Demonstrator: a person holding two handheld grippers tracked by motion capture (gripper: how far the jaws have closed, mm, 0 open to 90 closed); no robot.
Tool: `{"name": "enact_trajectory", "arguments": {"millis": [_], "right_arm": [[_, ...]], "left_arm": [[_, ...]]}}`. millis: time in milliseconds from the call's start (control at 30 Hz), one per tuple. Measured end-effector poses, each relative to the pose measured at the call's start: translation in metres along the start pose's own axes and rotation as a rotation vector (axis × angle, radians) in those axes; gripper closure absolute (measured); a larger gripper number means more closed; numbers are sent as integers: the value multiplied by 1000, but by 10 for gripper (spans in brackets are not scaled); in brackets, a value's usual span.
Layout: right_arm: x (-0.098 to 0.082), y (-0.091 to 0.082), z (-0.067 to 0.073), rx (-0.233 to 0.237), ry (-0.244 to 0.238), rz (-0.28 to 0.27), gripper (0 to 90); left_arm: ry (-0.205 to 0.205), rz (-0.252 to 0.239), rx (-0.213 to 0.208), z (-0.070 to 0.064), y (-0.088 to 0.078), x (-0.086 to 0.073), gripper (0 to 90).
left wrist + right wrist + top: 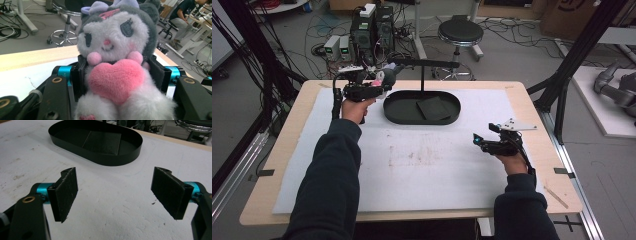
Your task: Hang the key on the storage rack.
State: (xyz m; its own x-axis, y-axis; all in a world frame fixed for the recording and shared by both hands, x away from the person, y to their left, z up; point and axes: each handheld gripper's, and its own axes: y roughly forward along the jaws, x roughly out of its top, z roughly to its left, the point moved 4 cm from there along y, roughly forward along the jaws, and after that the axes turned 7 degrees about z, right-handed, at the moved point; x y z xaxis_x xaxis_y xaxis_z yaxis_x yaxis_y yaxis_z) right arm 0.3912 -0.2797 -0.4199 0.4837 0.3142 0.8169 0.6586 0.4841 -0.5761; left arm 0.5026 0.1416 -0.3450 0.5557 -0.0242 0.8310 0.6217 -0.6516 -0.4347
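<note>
Here, the left gripper (117,82) pinches a plush toy (117,50), probably bound for the black tray (112,160) ahead; the right gripper (117,195) waits, spread.

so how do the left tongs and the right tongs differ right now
The left tongs are shut on a plush toy, gripping its body; the right tongs are open with nothing between their pads. The left tongs sit at the far left of the table beside the black oval tray; the right tongs hover nearer the person, on the right, above the white mat. Both have black pads on blue-collared arms and are hand-held.
</note>
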Motion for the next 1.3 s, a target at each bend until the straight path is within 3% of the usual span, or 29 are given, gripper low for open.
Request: {"name": "enact_trajectory", "arguments": {"millis": [100,267,400,933,1033,1300], "right_arm": [[0,0,0,1,4,2,219],[-1,0,0,1,4,4,219],[-1,0,0,1,6,4,219],[-1,0,0,4,5,6,219],[-2,0,-1,3,11,6,219],[-4,-1,-4,2,18,7,219]], "left_arm": [[4,1,-1,0,1,-3,430],[45,31,23,-1,4,-7,430],[42,24,29,0,5,-6,431],[72,77,60,-3,24,-9,431],[67,86,70,-3,30,-8,431],[22,110,154,10,47,-13,429]]}}
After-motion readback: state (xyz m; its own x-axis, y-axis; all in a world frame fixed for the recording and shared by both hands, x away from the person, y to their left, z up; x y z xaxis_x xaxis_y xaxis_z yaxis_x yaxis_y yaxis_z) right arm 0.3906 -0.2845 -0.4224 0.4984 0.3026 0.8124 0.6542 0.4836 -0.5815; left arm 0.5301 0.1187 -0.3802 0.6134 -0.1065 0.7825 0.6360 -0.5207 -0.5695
